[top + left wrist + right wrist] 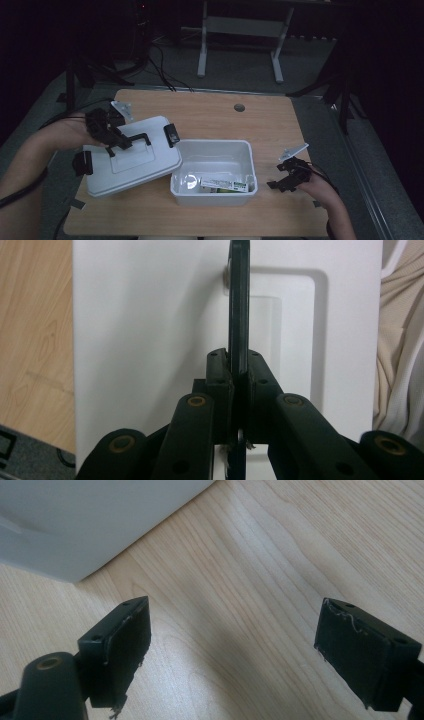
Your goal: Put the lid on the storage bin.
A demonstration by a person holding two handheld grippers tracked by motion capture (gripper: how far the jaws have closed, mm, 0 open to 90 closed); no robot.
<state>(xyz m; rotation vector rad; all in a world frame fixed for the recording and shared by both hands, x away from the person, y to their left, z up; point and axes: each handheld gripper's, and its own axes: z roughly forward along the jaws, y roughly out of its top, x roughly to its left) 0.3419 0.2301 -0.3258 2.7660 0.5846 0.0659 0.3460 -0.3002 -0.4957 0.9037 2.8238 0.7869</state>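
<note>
gripping the black handle, the left hand-held gripper has the lid off the box; setting it down remains, the right hand-held gripper wide open, empty.

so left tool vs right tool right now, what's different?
The left tool is shut on the black handle of the white lid; the right tool is open with nothing between its pads. The left tool holds the lid tilted beside the white box; the right tool hangs over bare table, right of the box. Both are black two-jaw tools, each held in a hand.
</note>
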